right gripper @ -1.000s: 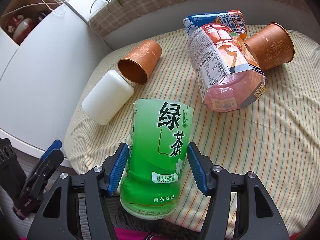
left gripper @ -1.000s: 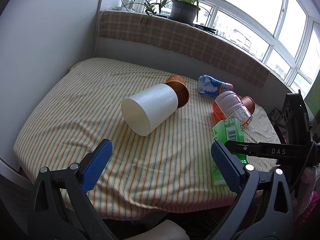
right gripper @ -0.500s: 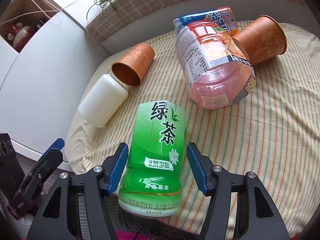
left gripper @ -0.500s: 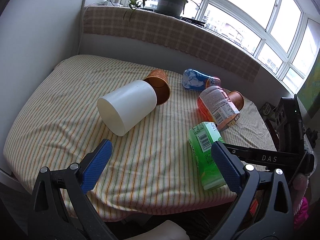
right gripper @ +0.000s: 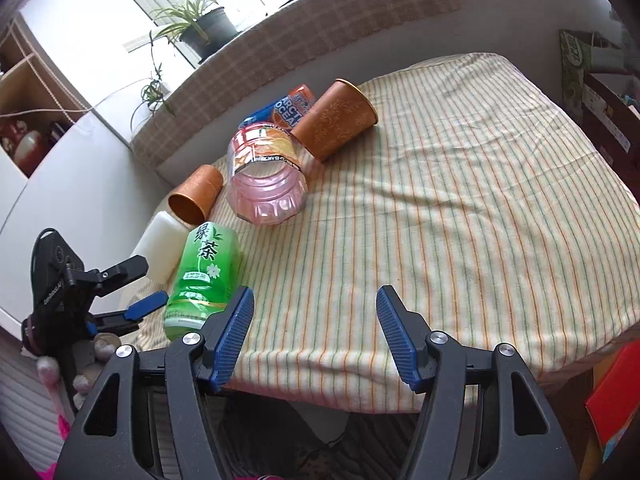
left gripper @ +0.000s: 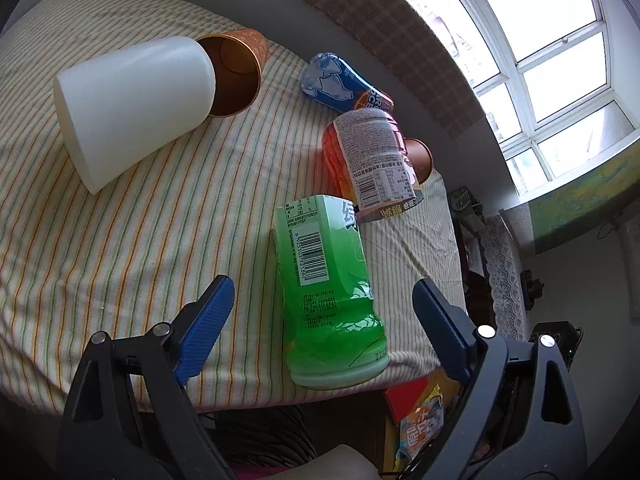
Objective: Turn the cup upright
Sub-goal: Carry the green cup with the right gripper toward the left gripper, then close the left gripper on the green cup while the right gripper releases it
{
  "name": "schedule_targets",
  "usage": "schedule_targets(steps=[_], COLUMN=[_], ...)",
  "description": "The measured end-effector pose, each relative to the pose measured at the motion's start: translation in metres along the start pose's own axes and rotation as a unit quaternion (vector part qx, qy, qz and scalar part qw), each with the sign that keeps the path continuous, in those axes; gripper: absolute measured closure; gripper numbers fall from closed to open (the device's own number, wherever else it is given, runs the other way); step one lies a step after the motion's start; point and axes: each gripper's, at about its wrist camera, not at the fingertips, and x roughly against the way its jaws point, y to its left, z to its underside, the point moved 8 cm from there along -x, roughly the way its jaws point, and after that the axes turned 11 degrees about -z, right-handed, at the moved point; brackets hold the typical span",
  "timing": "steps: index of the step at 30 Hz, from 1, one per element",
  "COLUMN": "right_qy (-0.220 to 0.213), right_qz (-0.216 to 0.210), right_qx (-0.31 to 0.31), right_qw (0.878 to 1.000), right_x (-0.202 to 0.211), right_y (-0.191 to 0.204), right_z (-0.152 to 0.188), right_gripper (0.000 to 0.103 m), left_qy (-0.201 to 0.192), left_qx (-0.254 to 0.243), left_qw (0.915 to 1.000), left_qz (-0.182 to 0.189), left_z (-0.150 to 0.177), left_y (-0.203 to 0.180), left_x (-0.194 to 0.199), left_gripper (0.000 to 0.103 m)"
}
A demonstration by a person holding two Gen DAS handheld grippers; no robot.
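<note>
Several cups lie on their sides on the striped cloth table (right gripper: 440, 200). A green tea-label cup (left gripper: 328, 292) lies with its base over the front edge, between the wide-apart fingers of my open left gripper (left gripper: 322, 292), untouched. Behind it lie a pink-orange cup (left gripper: 368, 160), a blue cup (left gripper: 344, 88), two brown paper cups (left gripper: 236, 72) (left gripper: 420, 156) and a white cup (left gripper: 132, 104). My right gripper (right gripper: 316, 296) hangs open over bare cloth, to the right of the green cup (right gripper: 204, 268). The left gripper (right gripper: 140, 286) shows beside that cup.
A plaid-covered ledge (right gripper: 320, 32) with potted plants (right gripper: 208, 28) runs behind the table. A white wall (right gripper: 80, 168) closes the left side. Red and printed packets (left gripper: 416, 412) lie below the front right edge. Dark furniture (right gripper: 608, 120) stands to the right.
My right gripper, which had the green cup between its fingers, has left it and moved right. My left gripper has come forward and right, and its fingers straddle that cup.
</note>
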Motion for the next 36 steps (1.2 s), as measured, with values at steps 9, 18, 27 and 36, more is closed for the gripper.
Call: schedule_targets(steps=[9,18,27,36], right_qy=[-0.006,-0.003,0.008,0.0], right_qz=[0.014,0.012,0.02,0.02], right_qx=[-0.032,-0.036,-0.04,-0.018], right_qw=[0.999,0.999,0.999,1.0], right_x=[0.013,0.011,0.006,0.008], right_y=[-0.028,-0.03,-0.032,-0.015], right_z=[0.004,0.005,0.008,0.005], right_gripper=[0.04,0.04,0.04,0.04], left_qy=[0.038,0.057,0.006,-0.055], left_qx=[-0.002,-0.007,-0.059,-0.098], left_qw=[0.9992,0.9982,0.9977,0.9919], left_qz=[-0.011,-0.017,-0.033,-0.059], left_z=[-0.002,0.001,-0.002,-0.008], left_y=[-0.007,-0.007,-0.022,-0.03], left_x=[-0.033,-0.05,-0.028,-0.005], left_gripper=[0.021,0.035,0.043,0.046])
